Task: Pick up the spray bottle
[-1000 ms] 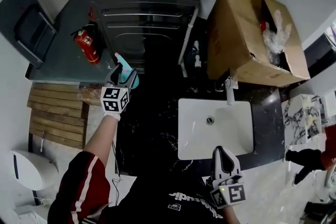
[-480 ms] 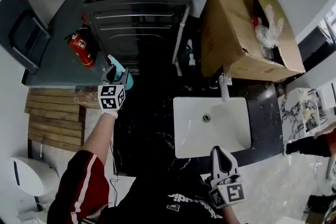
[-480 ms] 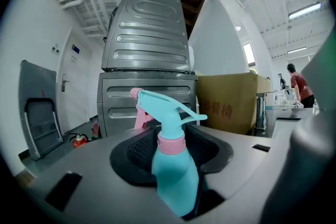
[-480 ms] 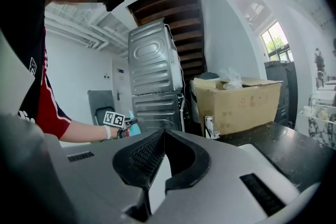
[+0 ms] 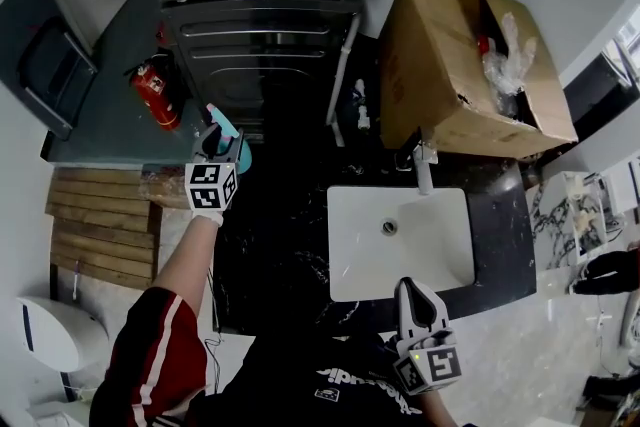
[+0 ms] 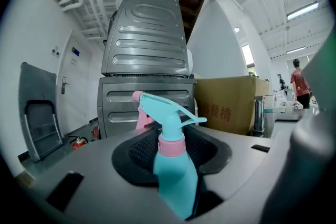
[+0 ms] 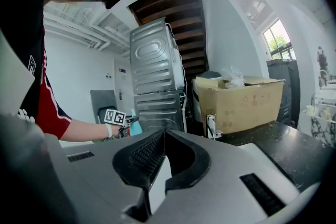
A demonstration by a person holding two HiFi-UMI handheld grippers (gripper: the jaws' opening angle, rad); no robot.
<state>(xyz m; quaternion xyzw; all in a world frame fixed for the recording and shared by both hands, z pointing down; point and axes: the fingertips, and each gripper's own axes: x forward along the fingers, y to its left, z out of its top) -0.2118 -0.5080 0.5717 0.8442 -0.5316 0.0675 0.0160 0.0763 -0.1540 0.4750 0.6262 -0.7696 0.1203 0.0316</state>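
Note:
A teal spray bottle [image 5: 224,127] with a pink collar and trigger stands upright at the left end of the black counter. My left gripper [image 5: 221,143] reaches level around it. In the left gripper view the bottle [image 6: 174,176] fills the gap between the jaws of the left gripper [image 6: 173,138]; the jaws are closing and their pads sit against its body. My right gripper [image 5: 417,288] hovers near the front rim of the white sink, fingertips together and holding nothing. In its own view the right gripper [image 7: 161,134] points toward the far bottle [image 7: 132,128].
A white sink [image 5: 350,260] with a faucet [image 5: 422,167] is set in the black marble counter [image 5: 275,235]. An open cardboard box [image 5: 440,65] stands behind it. Stacked metal machines [image 5: 260,5], a red fire extinguisher [image 5: 152,91] and a wooden pallet [image 5: 100,225] lie to the left.
The left gripper's jaws have drawn in around the spray bottle. Both hands stay about where they were; the view has shifted slightly.

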